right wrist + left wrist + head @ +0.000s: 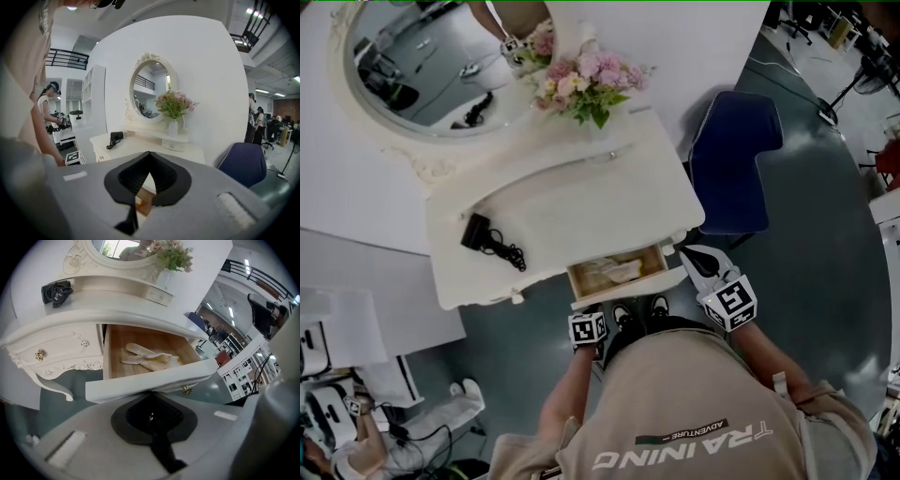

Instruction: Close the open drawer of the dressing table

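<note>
You keep the left tongs (151, 398) clenched and empty, tips low at the front of the open drawer (140, 383), likely to push it under the worktop (581, 202); the right tongs (149, 154), also clenched on nothing, hang beside its corner.

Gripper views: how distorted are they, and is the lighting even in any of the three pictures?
Left gripper view: heavy fisheye with black corners; the drawer is sharp, but its front bows. Right gripper view: the same dark vignette, soft even light around the mirror. Head view: edges curve, with pale glare patches on the floor.
</note>
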Motion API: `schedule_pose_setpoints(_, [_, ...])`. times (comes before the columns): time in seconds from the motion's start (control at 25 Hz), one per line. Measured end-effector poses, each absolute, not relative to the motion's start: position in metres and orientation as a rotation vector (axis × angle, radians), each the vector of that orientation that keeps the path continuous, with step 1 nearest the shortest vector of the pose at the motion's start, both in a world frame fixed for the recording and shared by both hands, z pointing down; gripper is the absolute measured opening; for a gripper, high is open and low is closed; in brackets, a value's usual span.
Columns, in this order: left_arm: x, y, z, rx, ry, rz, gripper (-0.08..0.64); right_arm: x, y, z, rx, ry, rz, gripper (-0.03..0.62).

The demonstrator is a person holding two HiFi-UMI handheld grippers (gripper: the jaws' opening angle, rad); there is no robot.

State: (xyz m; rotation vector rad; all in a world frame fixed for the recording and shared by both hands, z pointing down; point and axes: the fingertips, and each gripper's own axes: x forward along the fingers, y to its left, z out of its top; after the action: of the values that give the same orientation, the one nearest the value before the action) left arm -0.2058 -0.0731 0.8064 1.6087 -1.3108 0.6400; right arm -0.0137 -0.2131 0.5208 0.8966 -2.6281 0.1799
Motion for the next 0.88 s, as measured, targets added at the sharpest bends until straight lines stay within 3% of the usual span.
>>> schedule_pose_setpoints(0.88, [-0.24, -0.159, 0.804, 1.629, -1.308, 0.603, 0.017, -0.05, -0.273, 0.515, 0.984, -2.648, 0.289, 0.003])
